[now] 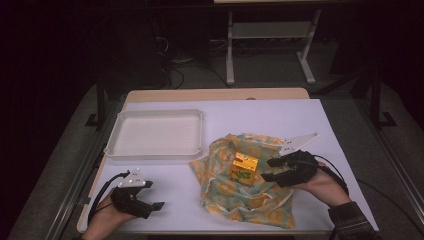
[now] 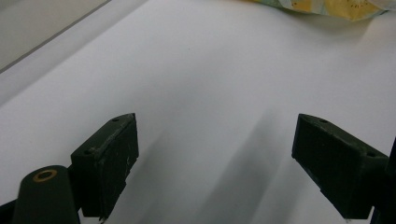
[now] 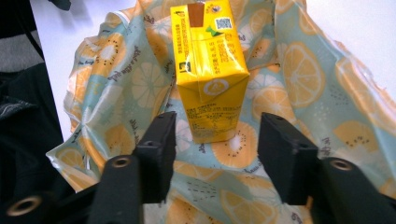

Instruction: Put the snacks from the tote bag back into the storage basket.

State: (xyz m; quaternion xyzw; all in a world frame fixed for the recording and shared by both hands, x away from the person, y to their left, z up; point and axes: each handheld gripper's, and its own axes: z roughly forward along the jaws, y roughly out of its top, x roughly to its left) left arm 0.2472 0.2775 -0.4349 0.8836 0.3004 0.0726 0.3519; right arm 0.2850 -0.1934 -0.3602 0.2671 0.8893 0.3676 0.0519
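on the crumpled lemon-print cloth (image 1: 245,187) at the near right of the table (image 1: 260,112), a small yellow juice carton (image 1: 245,168) is standing upright, roughly in the middle of the fabric. the right gripper (image 1: 268,169) is sitting just beside the carton's right side in the high view, and in the right gripper view its fingers (image 3: 159,144) are spread wider than the carton (image 3: 208,70), flanking its lower end without pressing on it; from this angle it is hard to say whether a pad is brushing the box, but it looks free. the left gripper (image 1: 156,205) is resting low over bare white table near the front left corner, well apart from the cloth, and its fingers (image 2: 109,161) are spread wide with nothing between them. a white tray (image 1: 156,134) is lying behind it, to the left of the cloth and touching or just short of its edge.

judging by this, the carton is being set down on the cloth and the release is the step in hand. the next move is probably calling for the right gripper to back away without tipping the box, then for both grippers to go for the cloth's edges, pinching thin fabric rather than the carton, if wrapping is the aim.
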